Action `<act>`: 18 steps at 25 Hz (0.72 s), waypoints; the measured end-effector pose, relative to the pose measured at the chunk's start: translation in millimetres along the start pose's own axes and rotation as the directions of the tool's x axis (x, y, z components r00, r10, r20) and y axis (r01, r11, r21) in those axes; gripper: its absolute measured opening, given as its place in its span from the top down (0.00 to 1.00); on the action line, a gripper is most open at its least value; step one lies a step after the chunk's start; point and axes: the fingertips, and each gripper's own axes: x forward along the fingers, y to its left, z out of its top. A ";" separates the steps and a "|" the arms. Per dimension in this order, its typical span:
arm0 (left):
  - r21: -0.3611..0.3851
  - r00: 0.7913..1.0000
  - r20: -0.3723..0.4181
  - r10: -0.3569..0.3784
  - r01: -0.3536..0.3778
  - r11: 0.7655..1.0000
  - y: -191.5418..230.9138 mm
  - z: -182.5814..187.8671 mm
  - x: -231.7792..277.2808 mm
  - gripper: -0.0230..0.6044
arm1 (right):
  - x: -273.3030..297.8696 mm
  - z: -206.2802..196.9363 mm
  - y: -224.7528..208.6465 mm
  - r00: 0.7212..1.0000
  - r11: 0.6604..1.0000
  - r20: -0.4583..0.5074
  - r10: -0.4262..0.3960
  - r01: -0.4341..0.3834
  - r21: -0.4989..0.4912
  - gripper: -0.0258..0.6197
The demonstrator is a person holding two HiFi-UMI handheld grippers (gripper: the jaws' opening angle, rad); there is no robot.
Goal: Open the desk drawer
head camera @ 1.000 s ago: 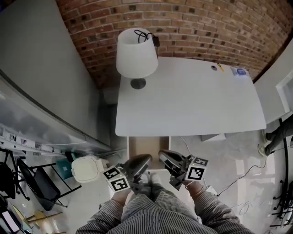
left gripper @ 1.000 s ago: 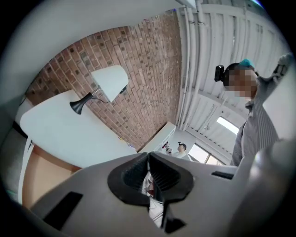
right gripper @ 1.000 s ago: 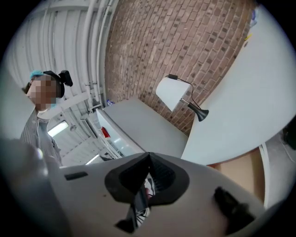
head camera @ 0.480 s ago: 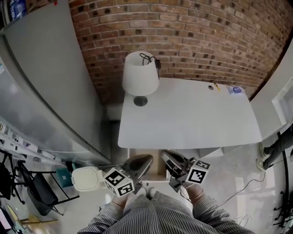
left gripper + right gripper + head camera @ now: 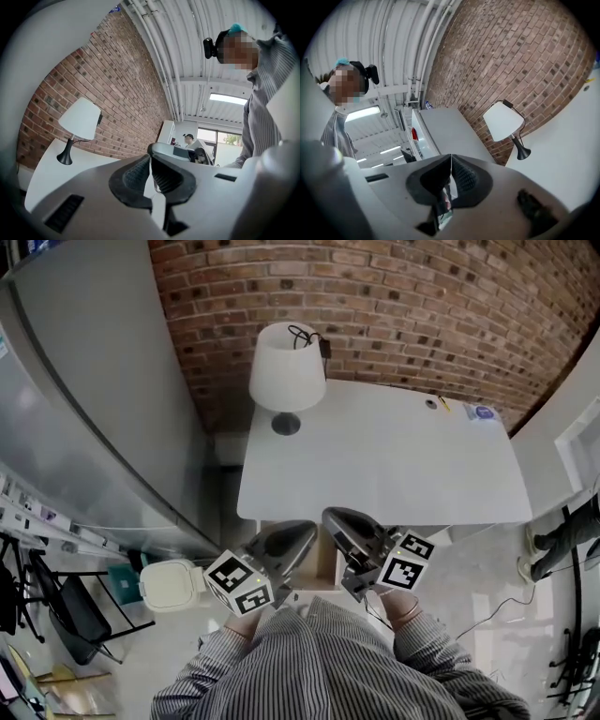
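- Desk (image 5: 394,465): white top, seen from above; its far edge lies along a brick wall (image 5: 394,296).
- Lamp (image 5: 286,367): white shade on a dark foot; upright at the desk's far-left corner.
- Drawer (image 5: 328,559): a tan strip just under the desk's near edge, towards its left end; largely hidden by the two grippers, so how far out it stands cannot be told.
- Left gripper (image 5: 302,532): held before the desk's near edge, over the drawer's left part; jaws closed, the ribbed pads meeting at the tips with nothing between them; touching neither desk nor drawer.
- Right gripper (image 5: 337,519): just beside the left gripper, at the same near edge; jaws closed tight and empty; its tips overlap the desk's edge in the head view.
- Marker cubes: one on each gripper, on the side away from the desk; striped sleeves (image 5: 319,671) behind them.
- Sticker (image 5: 483,412) and a small dark disc (image 5: 431,403): near the desk's far-right corner.
- Bin (image 5: 172,584): white, on the floor, left of the desk's near-left corner.
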 end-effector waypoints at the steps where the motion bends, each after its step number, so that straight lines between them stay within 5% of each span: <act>1: 0.002 1.000 0.005 0.001 -0.001 1.000 0.4 4.7 -0.9 0.93 | 1.8 0.5 1.0 1.000 1.000 -0.020 -0.002 0.001 -0.024 0.93; 11: -0.021 1.000 0.002 0.018 -0.018 1.000 11.0 2.9 -3.5 0.94 | 3.6 -28.8 -7.2 0.948 0.968 -0.308 -0.076 -0.004 -0.250 0.93; 18: -0.044 1.000 -0.007 0.015 -0.016 0.999 2.2 -5.3 -8.1 0.94 | -5.3 -28.3 5.5 0.905 0.937 -0.407 -0.126 -0.027 -0.349 0.93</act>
